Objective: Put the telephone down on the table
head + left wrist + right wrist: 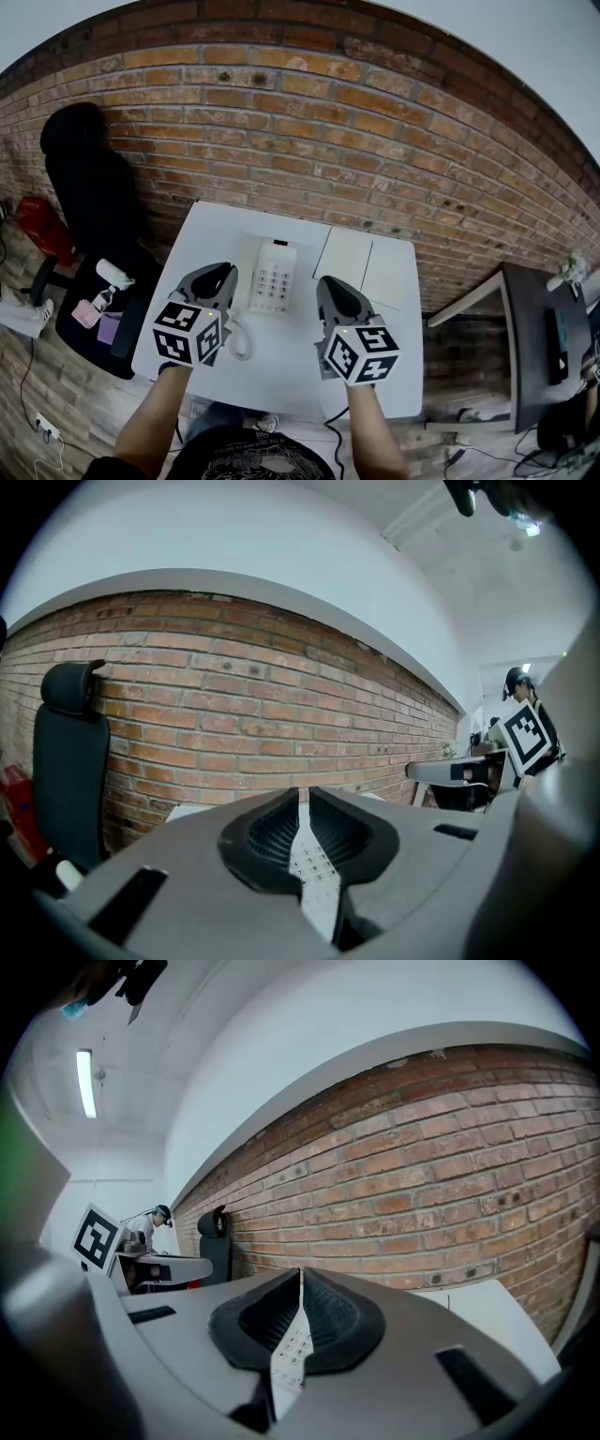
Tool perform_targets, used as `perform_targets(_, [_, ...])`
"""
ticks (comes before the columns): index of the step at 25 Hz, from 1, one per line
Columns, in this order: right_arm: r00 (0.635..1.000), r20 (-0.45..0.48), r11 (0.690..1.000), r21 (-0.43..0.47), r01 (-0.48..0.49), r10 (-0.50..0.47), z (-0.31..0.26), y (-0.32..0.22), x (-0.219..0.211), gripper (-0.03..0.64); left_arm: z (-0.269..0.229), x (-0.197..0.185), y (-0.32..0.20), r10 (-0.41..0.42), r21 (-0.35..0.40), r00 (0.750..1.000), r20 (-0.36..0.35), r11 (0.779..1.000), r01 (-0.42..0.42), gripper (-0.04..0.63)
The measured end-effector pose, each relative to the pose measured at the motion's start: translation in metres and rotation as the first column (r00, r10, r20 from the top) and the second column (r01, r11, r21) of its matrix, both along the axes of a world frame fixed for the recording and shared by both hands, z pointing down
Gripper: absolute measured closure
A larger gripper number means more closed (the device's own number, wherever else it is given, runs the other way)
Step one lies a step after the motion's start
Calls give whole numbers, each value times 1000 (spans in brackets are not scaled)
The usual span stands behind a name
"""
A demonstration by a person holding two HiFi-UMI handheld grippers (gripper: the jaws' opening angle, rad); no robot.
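Observation:
A white telephone [273,277] with a keypad lies on the white table [281,380], its coiled cord [242,342] trailing toward the near edge. My left gripper [217,274] hovers just left of the phone and my right gripper [332,285] just right of it, both above the table. Both are shut with nothing held. In the left gripper view the jaws [302,797] meet at the tips, and the keypad [314,874] shows through the slit below them. The right gripper view has the same look: tips [300,1277] together, keypad [289,1354] beyond them.
Two white sheets [366,262] lie at the table's far right, against the brick wall [309,122]. A black office chair [89,187] stands left of the table with a spray bottle [101,298] on its seat. A dark desk [534,337] is at the right.

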State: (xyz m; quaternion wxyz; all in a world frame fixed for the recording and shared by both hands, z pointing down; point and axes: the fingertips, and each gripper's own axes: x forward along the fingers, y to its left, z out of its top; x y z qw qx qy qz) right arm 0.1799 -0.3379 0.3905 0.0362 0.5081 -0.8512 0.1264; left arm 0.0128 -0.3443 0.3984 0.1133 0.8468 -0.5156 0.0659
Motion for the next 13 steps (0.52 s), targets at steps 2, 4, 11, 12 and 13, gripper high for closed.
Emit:
perform_targets(2, [1000,-1,1000,1,2,-2,0,1,1,606,-1,0,1,-4,1,1000,-5,1000,4,558])
perform_targets(4, [1000,-1,1000,2,4,-4,0,2,1,607,-1,-1,2,-9,1,1000,-7,1000,9,560])
perform_targets(11, [1000,2,1000,2,4,-4,0,3,2,609,-3,-1,4,-10,6,1000,-7,1000,10,561])
perform_targets(12, [1000,2,1000,3,5,-5,0,3,2,609,-3,0,4,-10,7,1000,-7,1000,10,561])
perform_targets(13, [1000,2,1000,3,6,-6,0,3,3,609,-3,1,4,-9,8,1000,-7,1000,10,561])
